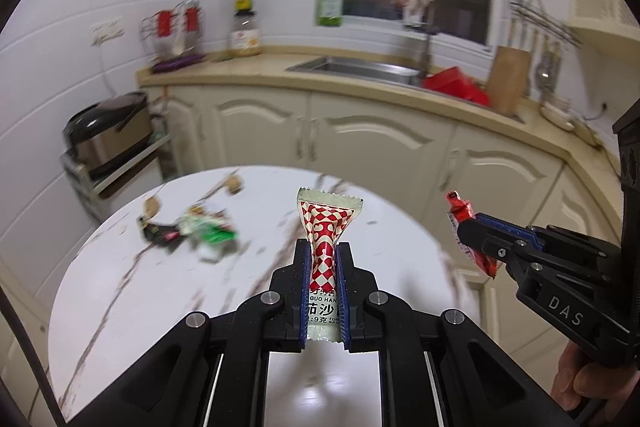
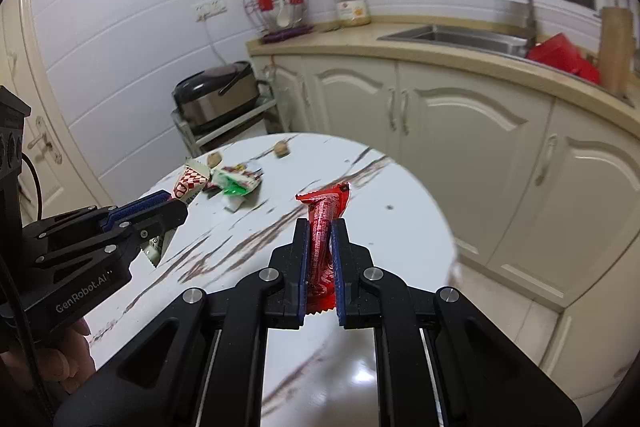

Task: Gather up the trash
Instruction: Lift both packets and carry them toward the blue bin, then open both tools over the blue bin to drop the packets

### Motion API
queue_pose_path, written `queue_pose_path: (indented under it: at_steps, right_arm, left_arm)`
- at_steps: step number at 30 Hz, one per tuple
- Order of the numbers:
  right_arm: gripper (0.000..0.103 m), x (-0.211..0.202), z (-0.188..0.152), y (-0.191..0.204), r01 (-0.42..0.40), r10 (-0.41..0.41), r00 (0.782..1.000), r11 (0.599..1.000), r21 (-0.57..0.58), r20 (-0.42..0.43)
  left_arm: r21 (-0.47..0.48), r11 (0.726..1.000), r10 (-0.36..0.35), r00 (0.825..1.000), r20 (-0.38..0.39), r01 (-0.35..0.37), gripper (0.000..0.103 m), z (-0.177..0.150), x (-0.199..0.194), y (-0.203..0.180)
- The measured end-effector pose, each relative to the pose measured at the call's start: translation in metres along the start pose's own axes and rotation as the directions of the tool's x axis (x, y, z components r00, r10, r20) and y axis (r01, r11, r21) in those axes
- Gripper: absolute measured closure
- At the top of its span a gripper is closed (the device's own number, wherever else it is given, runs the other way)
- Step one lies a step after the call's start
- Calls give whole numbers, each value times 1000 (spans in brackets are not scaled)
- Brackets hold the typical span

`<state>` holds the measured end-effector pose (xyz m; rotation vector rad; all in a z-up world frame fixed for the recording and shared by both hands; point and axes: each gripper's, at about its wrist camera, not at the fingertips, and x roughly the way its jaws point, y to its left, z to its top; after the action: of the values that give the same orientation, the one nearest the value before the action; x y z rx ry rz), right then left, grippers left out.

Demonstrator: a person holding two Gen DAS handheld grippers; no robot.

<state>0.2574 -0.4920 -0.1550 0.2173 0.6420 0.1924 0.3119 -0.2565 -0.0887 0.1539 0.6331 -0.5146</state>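
1. the checkered sachet (image 1: 325,251) is clamped between the closed jaws of the left gripper (image 1: 323,259), held above the worktop (image 1: 120,299).
2. the red wrapper (image 2: 322,239) is pinched in the closed right gripper (image 2: 320,239).
3. more wrappers (image 1: 192,231) are left lying on the worktop.

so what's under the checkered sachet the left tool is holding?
Below the checkered sachet, pinched in the left tool, lies bare marble table; it hangs clear. The right tool pinches a red wrapper. The tool's body hides the tabletop directly beneath.
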Motion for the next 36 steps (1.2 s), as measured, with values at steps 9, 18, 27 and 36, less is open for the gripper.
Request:
queue_pose_path:
  at_steps: [9,18,27,36]
  right_arm:
    - [93,-81,-8,-62,111,-118,989,991,78,94]
    - [93,-119,-37,-143,222,-240,968,954,202,70]
    - [93,-122,-73,-208,288,-297,955,913,290,-11]
    - [92,-70,-141,-279,309,-251,950,852,423,-189]
  left_arm:
    - [90,989,-118,993,20,116,95,8,-5,-83]
    - [170,957,-226,971,-81,237,95,12,45,-161]
    - [203,930,-271,944,-189,308,94,20,118,-215]
    - [200,916,-247,883,-398,347,93,3,227,-264]
